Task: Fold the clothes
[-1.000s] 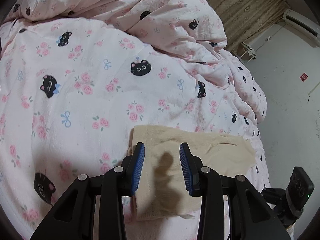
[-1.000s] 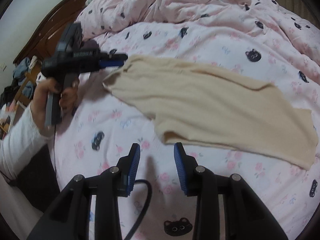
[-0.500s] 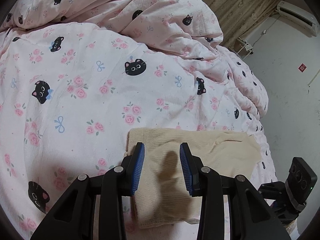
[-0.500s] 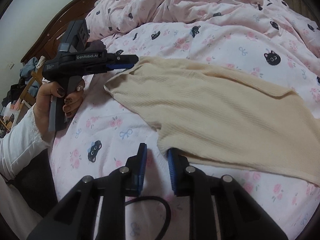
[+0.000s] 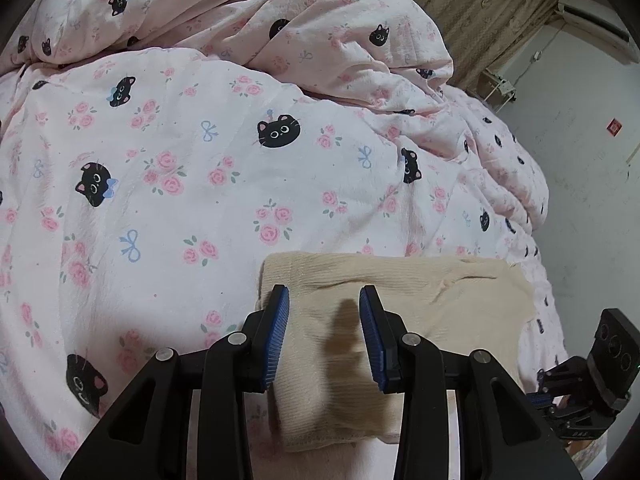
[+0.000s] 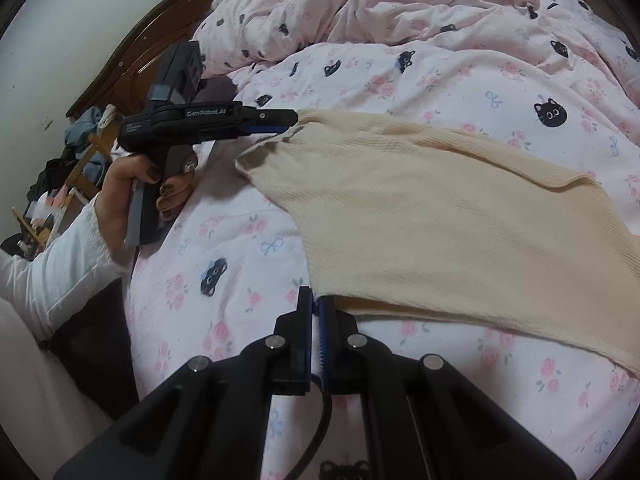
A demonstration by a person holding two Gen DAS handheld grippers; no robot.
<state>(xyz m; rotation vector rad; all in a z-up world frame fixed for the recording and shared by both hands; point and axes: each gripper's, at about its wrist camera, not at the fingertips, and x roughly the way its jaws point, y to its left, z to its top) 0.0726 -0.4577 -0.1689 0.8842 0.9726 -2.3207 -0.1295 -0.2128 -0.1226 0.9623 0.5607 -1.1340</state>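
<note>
A cream ribbed garment [image 6: 440,216] lies spread flat on the pink cat-print duvet [image 6: 460,84]. My right gripper [image 6: 317,304] is shut on its near corner, and the hem lifts slightly at the pinch. In the left wrist view the same cream garment [image 5: 420,304] lies under my left gripper [image 5: 324,304], which is open with the cloth's end between and below its blue pads [image 5: 280,320]. The right wrist view shows the left gripper [image 6: 286,120] held by a hand, its tip at the garment's far corner. In the left wrist view the right gripper [image 5: 580,396] sits at the lower right.
The rumpled duvet [image 5: 280,32] piles up high at the back of the bed. A dark wooden headboard [image 6: 132,68] and cluttered furniture [image 6: 72,160] stand on the left. A person's white sleeve [image 6: 60,264] reaches in from the left. White wall [image 5: 580,184] lies beyond the bed's right edge.
My right gripper moved forward to the garment's near corner and closed on it. The left gripper stayed open over the far end, shifting only slightly.
</note>
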